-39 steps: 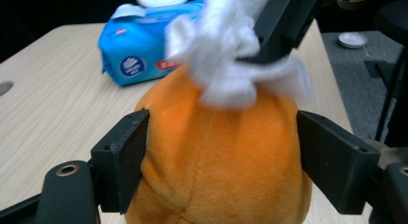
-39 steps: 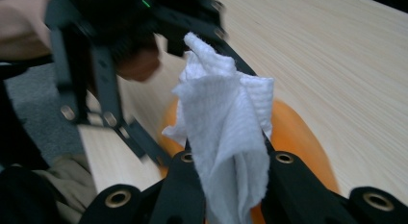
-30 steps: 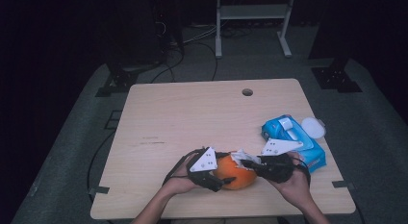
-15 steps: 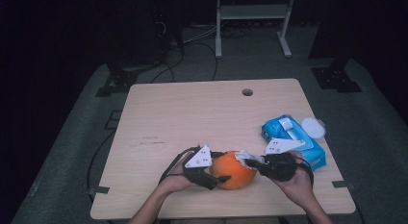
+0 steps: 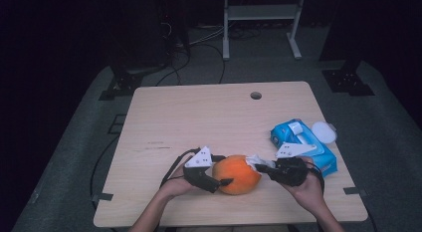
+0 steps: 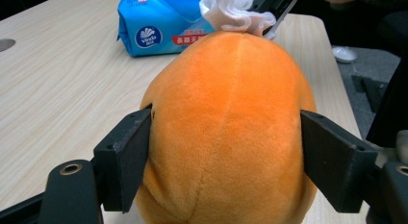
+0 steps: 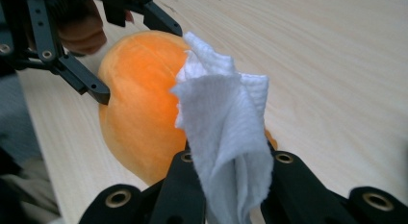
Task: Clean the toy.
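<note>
Fingers of our left gripper (image 6: 226, 152) clamp the plush orange (image 6: 226, 128); our right gripper (image 7: 231, 185) pinches a tissue (image 7: 226, 118), seemingly touching the orange's far side.

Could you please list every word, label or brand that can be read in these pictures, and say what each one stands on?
"Vinda" stands in a round dark blue badge on the blue tissue pack.
The red label with white characters beside it on the same pack is too blurred to read.
In the high view the pack's print is too small to read.
</note>
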The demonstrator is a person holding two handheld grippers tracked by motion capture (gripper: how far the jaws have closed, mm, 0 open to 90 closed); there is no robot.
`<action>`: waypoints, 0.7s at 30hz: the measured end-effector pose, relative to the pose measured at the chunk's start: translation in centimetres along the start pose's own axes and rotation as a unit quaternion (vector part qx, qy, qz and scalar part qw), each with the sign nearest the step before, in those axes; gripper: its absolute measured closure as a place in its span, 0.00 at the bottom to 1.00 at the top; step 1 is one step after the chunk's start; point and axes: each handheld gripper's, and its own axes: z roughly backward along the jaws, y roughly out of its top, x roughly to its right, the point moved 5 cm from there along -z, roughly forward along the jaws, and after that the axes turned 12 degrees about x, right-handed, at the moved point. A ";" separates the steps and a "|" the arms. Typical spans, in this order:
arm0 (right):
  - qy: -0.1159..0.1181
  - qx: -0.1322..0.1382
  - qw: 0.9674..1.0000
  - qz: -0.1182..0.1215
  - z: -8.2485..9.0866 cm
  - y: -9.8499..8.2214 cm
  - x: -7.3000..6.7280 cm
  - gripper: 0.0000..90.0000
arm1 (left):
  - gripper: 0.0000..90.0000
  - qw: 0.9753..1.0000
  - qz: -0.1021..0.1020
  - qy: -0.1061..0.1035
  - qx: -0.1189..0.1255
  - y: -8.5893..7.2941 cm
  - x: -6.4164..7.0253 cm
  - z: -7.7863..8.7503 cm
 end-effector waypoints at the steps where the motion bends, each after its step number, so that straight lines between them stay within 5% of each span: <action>1: 0.000 0.000 1.000 0.000 0.0 0.0 0.0 0.91 | 0.25 1.000 0.000 0.000 0.000 0.0 0.0 0.0; 3: -0.004 -0.001 1.000 0.010 0.0 0.2 -0.5 0.91 | 0.24 1.000 -0.011 -0.003 -0.003 0.1 0.3 -0.3; 4: 0.014 0.008 1.000 0.017 -0.2 0.8 -1.7 0.91 | 0.23 1.000 -0.018 -0.007 -0.003 0.1 0.6 -0.4; 7: 0.025 0.008 0.999 0.038 -0.6 1.2 -2.8 0.91 | 0.23 1.000 -0.012 -0.007 -0.004 0.0 0.5 -0.3; 10: 0.030 0.011 0.999 0.023 -0.6 1.0 -2.2 0.91 | 0.23 1.000 -0.003 -0.007 -0.002 -0.3 0.2 0.0; 15: 0.004 0.006 1.000 -0.001 -0.1 -0.3 0.3 0.91 | 0.23 1.000 0.018 -0.009 0.004 -0.8 -0.4 0.3; 21: 0.009 0.010 1.000 0.010 -0.2 0.2 -0.9 0.91 | 0.23 1.000 0.019 -0.001 -0.004 -1.0 -0.8 0.5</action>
